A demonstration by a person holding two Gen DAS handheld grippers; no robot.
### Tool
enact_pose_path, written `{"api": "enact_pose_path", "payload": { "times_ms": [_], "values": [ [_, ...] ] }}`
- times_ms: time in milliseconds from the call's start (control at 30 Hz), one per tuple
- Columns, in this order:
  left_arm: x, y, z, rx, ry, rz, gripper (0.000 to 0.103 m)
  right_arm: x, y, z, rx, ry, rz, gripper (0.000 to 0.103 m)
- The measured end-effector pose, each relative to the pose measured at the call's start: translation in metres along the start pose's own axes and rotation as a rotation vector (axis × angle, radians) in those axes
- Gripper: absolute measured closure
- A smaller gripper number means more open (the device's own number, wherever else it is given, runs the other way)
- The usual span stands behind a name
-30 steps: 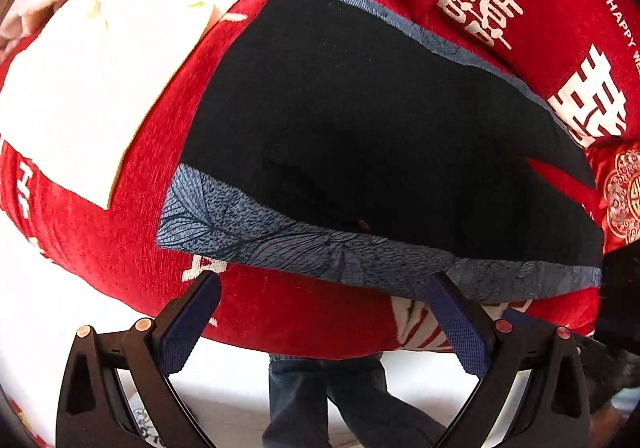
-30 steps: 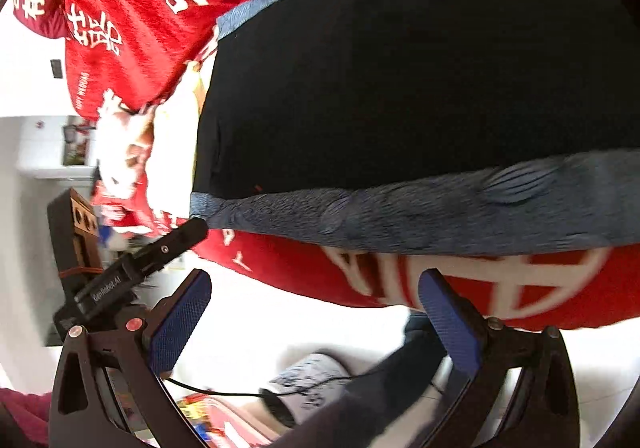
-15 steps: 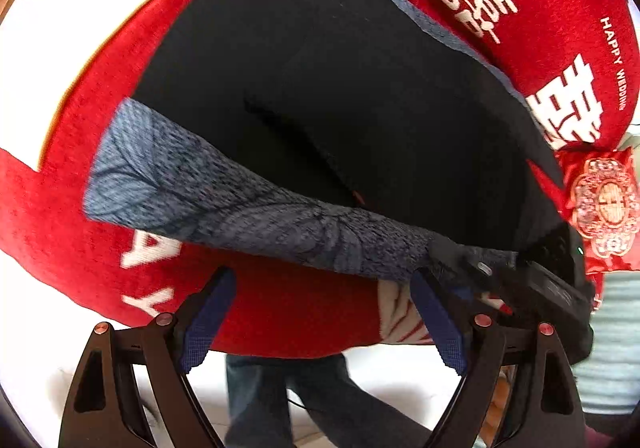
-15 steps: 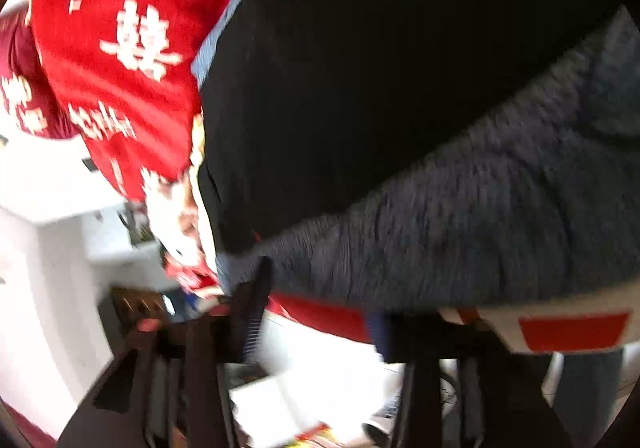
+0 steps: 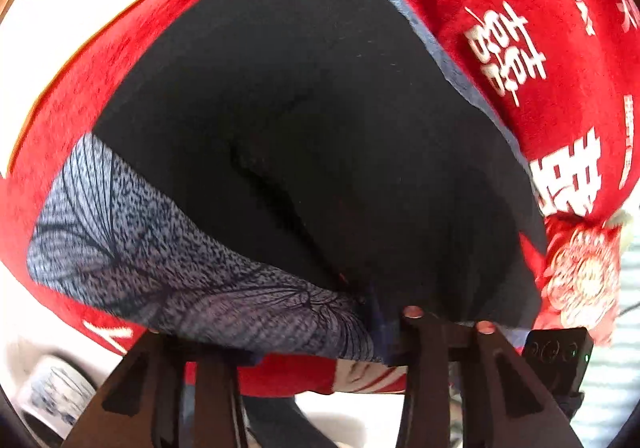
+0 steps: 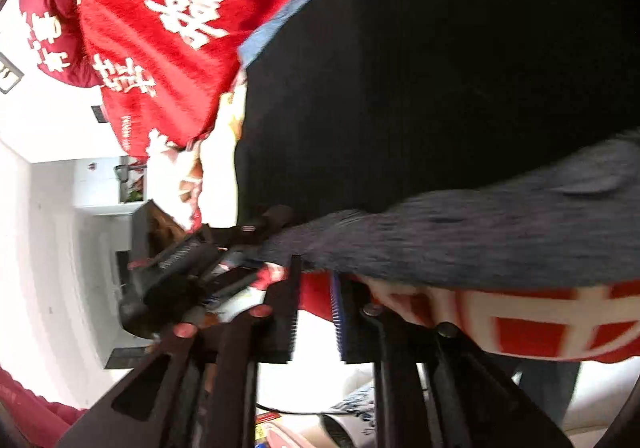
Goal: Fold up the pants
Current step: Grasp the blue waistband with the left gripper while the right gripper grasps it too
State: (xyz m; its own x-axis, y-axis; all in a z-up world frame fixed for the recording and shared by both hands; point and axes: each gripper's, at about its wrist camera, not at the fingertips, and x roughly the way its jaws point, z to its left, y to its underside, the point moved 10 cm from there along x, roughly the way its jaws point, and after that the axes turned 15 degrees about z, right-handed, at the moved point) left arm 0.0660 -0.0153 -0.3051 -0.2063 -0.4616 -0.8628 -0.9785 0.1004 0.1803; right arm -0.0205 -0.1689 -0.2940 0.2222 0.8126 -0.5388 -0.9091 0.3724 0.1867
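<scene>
Both my grippers have dropped onto the pants' (image 5: pixel 312 136) grey waistband (image 5: pixel 168 268): left gripper (image 5: pixel 304 344) closing with waistband between its fingers, right gripper (image 6: pixel 316 288) easing open under its edge, grip unclear.

Black pants (image 5: pixel 320 136) with a grey leaf-patterned waistband (image 5: pixel 160 268) are lying spread flat on a red cloth (image 5: pixel 500 8). The waistband is running along the near edge, closest to the tongs, while the black legs are stretching away beyond it.
</scene>
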Motion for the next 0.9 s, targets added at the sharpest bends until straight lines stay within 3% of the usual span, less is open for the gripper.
{"api": "enact_pose_path", "payload": {
  "times_ms": [67, 100, 200, 400, 433, 500, 533, 600, 733, 900],
  "values": [
    [0.001, 0.000, -0.002, 0.041, -0.028, 0.001, 0.065, -0.015, 0.006, -0.026, 0.041, 0.015, -0.028, 0.050],
    [0.001, 0.000, -0.001, 0.052, -0.035, 0.003, 0.065, -0.023, 0.009, -0.038, 0.066, 0.014, -0.044, 0.046],
    [0.002, -0.002, -0.004, 0.076, -0.050, 0.015, 0.065, -0.042, 0.017, -0.068, 0.136, 0.006, -0.088, 0.046],
    [0.003, -0.001, -0.001, 0.109, -0.064, 0.017, 0.065, -0.064, 0.012, -0.083, 0.247, -0.220, -0.230, 0.046],
    [0.003, -0.001, -0.002, 0.111, -0.065, 0.015, 0.065, -0.063, 0.010, -0.084, 0.274, -0.270, -0.245, 0.050],
    [0.002, 0.000, -0.003, 0.119, -0.080, 0.013, 0.069, -0.064, 0.013, -0.091, 0.325, -0.302, -0.259, 0.082],
    [0.000, 0.000, -0.004, 0.122, -0.103, 0.010, 0.077, -0.063, 0.013, -0.093, 0.351, -0.289, -0.263, 0.098],
    [-0.009, -0.002, -0.007, 0.117, -0.105, -0.002, 0.081, -0.071, 0.014, -0.084, 0.328, -0.228, -0.264, 0.098],
    [-0.043, -0.011, -0.033, 0.088, -0.085, -0.049, 0.081, -0.102, -0.001, -0.028, 0.146, -0.061, -0.188, 0.098],
    [-0.080, -0.046, -0.085, 0.122, -0.082, -0.134, 0.081, -0.146, -0.050, 0.023, 0.012, -0.020, -0.115, 0.098]
  ]
}}
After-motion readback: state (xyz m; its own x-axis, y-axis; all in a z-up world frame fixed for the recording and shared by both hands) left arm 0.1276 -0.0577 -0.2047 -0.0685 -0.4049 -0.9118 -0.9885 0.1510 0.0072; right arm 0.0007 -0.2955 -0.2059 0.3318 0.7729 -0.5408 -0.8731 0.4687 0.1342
